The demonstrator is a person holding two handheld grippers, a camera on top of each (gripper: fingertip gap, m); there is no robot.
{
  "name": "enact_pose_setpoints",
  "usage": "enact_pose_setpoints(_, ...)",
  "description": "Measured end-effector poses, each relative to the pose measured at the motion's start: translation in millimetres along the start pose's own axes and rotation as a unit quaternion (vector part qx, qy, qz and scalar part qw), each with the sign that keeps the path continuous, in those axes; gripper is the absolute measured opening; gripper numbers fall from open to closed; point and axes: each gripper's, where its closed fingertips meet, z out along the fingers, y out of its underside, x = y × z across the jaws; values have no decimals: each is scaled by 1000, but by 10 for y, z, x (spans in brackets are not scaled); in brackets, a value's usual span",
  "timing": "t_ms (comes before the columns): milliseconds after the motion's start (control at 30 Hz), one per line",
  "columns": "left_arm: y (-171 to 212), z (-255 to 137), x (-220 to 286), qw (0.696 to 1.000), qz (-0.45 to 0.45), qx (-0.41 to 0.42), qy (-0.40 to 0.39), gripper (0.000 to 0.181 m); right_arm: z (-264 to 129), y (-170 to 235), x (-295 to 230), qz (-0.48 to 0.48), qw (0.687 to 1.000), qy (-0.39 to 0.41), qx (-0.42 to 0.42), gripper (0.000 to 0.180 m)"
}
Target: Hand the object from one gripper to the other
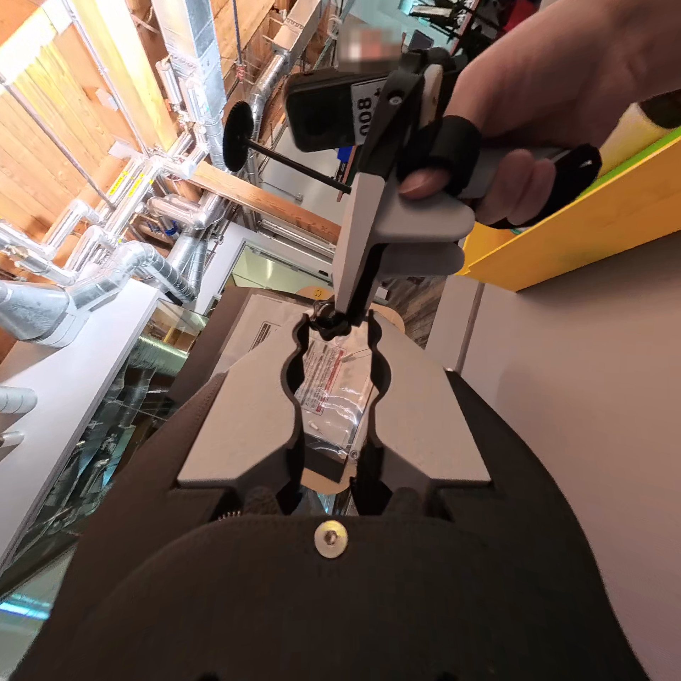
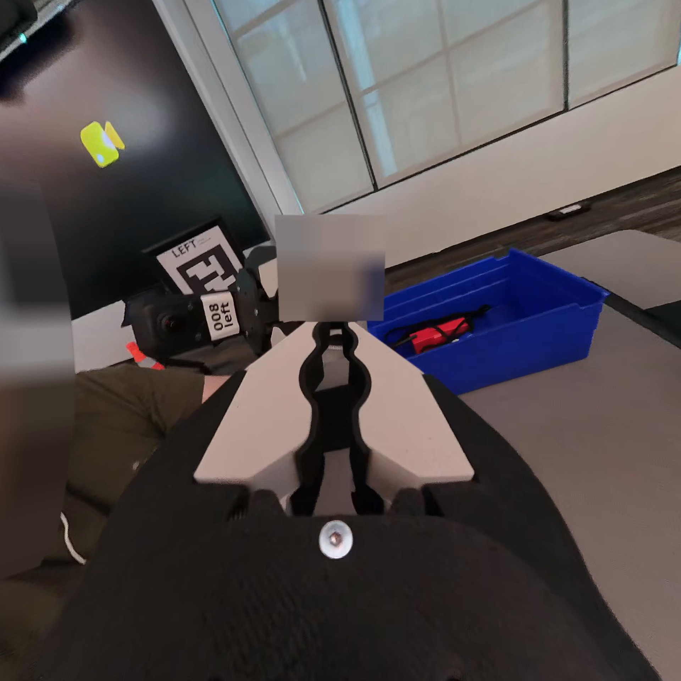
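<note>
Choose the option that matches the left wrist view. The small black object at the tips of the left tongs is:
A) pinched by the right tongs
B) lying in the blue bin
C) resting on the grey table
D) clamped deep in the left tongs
A: the right tongs come in from above, closed on the small black object, which sits between the spread tips of the left tongs.

Your left hand-held gripper [image 1: 335, 324] has matt grey plastic fingers [image 1: 250, 412] lined with black rubbery pads, on a rough, finely ribbed black printed body with a shiny metal screw [image 1: 331, 538]. The small black object [image 1: 328, 324] at its tips looks glossy. Behind it lies a clear, crinkled plastic bag [image 1: 331, 398]. The table [image 2: 552, 442] is smooth matt grey; the bin [image 2: 516, 331] on it is glossy blue plastic.
</note>
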Motion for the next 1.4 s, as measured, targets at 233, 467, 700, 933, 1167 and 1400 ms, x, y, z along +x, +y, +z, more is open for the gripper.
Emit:
enact_pose_setpoints(233,-158,-68,133,998,1,41,41,25,-84,140,-139,-6,998,-36,-59,4)
enact_pose_setpoints(467,-380,-152,253,991,-30,96,86,23,-178,252,-352,17,988,-131,-83,4)
enact_pose_setpoints(700,-707,-245,349,975,-84,164,125,23,-327,321,-664,52,953,-288,-81,4)
enact_pose_setpoints(933,-706,-255,349,973,-96,166,131,23,-317,328,-647,27,958,-273,-81,4)
enact_pose_setpoints(1167,-715,-265,335,973,-93,168,127,26,-314,322,-623,22,962,-260,-82,4)
enact_pose_setpoints(1400,-685,-273,338,975,-82,162,129,23,-333,319,-623,33,961,-261,-84,4)
